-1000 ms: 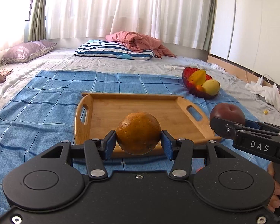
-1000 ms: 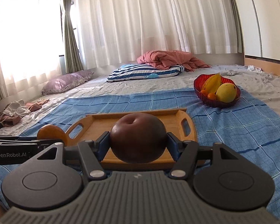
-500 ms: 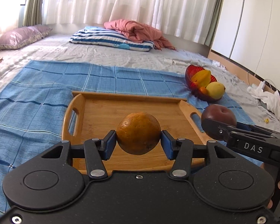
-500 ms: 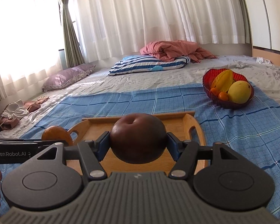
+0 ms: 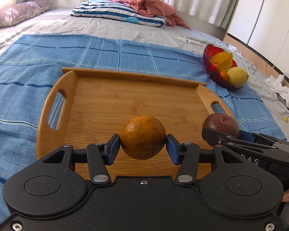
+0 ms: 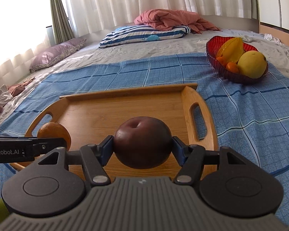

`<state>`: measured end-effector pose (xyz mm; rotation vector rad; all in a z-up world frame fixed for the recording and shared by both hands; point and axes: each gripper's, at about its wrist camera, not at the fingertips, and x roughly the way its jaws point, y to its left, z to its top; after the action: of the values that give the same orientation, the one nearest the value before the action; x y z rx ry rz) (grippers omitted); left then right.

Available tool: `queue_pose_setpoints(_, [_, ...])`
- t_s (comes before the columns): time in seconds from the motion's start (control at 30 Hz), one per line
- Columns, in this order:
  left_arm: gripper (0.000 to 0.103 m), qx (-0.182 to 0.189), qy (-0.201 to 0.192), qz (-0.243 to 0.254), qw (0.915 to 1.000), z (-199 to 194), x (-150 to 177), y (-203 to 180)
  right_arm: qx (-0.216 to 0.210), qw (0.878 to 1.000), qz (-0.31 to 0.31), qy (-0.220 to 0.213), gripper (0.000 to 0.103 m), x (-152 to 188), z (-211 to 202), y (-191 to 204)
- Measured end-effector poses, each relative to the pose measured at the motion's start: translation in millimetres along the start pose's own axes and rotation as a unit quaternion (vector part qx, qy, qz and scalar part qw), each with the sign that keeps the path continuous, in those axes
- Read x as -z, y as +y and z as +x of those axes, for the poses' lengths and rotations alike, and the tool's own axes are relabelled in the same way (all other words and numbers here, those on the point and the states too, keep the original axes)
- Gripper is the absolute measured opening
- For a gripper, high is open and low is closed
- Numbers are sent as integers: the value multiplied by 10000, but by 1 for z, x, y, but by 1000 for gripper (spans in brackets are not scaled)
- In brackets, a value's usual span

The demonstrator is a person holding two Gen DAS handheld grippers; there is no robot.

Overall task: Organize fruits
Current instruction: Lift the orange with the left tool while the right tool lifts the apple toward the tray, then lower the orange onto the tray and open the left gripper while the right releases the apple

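The left gripper (image 5: 143,147) has its jaws closed on an orange (image 5: 143,137), its blue pads (image 5: 112,148) pressing the fruit from either side, and the orange hangs above the near part of the wooden tray (image 5: 109,100), whose floor spreads ahead of the jaws on a blue checked cloth (image 5: 28,57) over the bed. Just to the right, the right gripper (image 6: 142,151) has its jaws clamped on a dark red apple (image 6: 142,142), which likewise sits above the tray's near edge, close to its right handle. In the right wrist view the orange shows to the left of those jaws, beside the tray's left handle. Farther ahead and to the right of both pairs of jaws, a red bowl (image 6: 212,46) rests on the cloth holding a starfruit (image 6: 231,50), a mango (image 6: 252,64) and small oranges.
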<state>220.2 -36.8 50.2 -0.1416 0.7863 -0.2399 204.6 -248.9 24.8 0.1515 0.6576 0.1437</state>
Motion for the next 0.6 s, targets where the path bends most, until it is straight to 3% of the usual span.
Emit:
queue_pose_setpoints(0.27, [50, 6, 176, 33, 9998, 24, 0, -1, 11, 9999, -43, 148, 66, 3, 12, 1])
queue_pose_setpoints(0.6, [50, 50, 126, 58, 9999, 26, -1, -1, 39, 9997, -103, 206, 66, 4, 22, 4])
